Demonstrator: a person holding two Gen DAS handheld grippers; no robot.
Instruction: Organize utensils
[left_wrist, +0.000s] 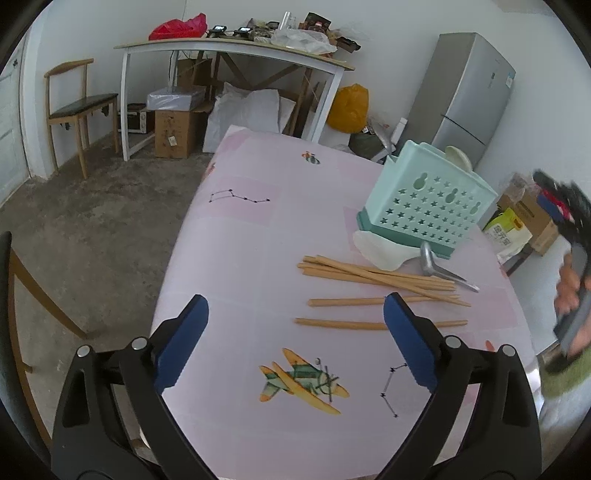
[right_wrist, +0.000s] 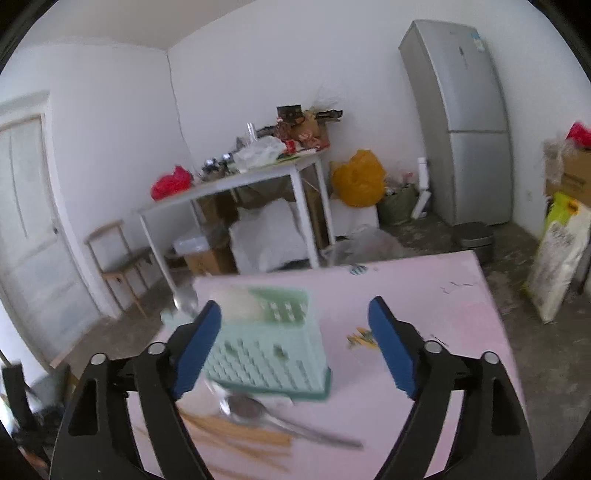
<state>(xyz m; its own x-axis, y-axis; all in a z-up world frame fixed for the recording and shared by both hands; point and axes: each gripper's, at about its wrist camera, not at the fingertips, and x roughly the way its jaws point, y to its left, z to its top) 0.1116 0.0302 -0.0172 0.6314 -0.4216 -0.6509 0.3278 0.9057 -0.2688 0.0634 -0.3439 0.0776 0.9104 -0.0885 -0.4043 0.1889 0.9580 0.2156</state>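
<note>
Several wooden chopsticks (left_wrist: 380, 277) lie loose on the pink table (left_wrist: 258, 240), some in a pile and two apart. A metal spoon (left_wrist: 430, 262) and a white spoon (left_wrist: 376, 251) lie against the mint star-holed utensil holder (left_wrist: 428, 206); another white spoon (left_wrist: 458, 157) stands in it. My left gripper (left_wrist: 295, 299) hovers open just before the nearest chopsticks, holding nothing. My right gripper (right_wrist: 294, 303) is open above the holder (right_wrist: 266, 354), with nothing between its pads. A blurred metal spoon bowl (right_wrist: 186, 299) shows at the holder's left end. A metal spoon (right_wrist: 251, 406) and chopsticks (right_wrist: 236, 432) lie below.
A hand with the right gripper (left_wrist: 569, 266) blurs at the table's right edge. Beyond the table stand a white cluttered table (left_wrist: 229, 46), a wooden chair (left_wrist: 77, 107), boxes (left_wrist: 173, 133), a yellow bag (left_wrist: 349, 107) and a grey fridge (left_wrist: 465, 92). A chair back (left_wrist: 22, 280) is at the left.
</note>
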